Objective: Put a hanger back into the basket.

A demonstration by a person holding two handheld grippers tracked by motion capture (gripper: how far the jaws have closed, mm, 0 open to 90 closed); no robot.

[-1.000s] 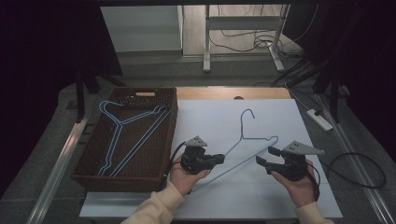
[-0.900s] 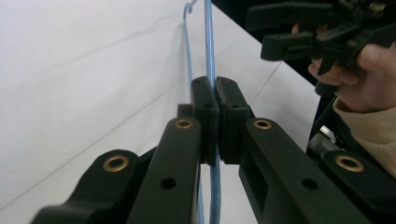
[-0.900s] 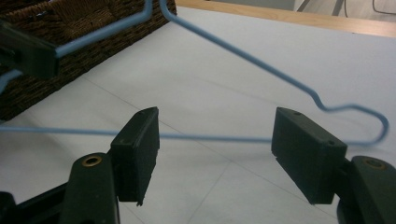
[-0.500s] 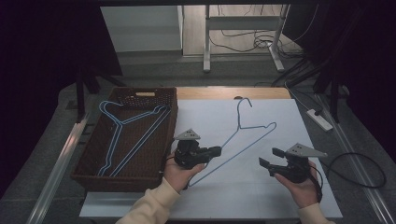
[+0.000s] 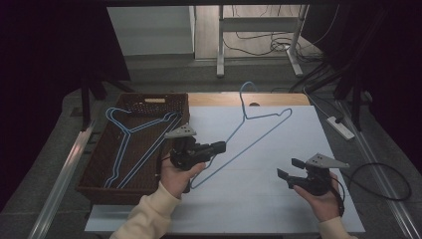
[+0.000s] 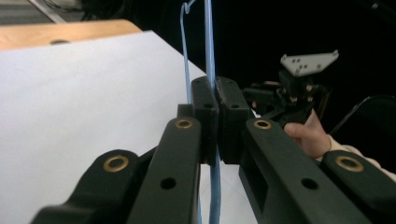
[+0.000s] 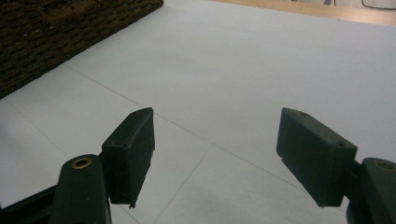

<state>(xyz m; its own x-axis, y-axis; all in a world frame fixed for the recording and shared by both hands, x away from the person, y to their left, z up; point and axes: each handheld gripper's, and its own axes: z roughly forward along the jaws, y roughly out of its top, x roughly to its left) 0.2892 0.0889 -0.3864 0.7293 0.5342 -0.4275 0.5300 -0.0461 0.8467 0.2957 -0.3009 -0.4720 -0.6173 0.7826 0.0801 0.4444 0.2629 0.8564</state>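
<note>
One blue wire hanger (image 5: 249, 132) is held above the white sheet (image 5: 278, 199) on the table (image 5: 219, 99), its hook (image 5: 245, 92) pointing away from the person and its lower bar running down toward the near left. Its wire is clamped near the lower corner by the left hand-held gripper (image 5: 213, 149), whose jaws are seen pressed together on the blue wire (image 6: 211, 70) in the left gripper view. Two hand-held grippers are counted. The right hand-held gripper (image 5: 291, 169) is held well apart from the hanger, over the near right part of the sheet, with its jaws spread and nothing between them. At the left of the sheet one brown wicker basket (image 5: 94, 177) is placed, and two more hangers (image 5: 130, 139) are laid in it.
</note>
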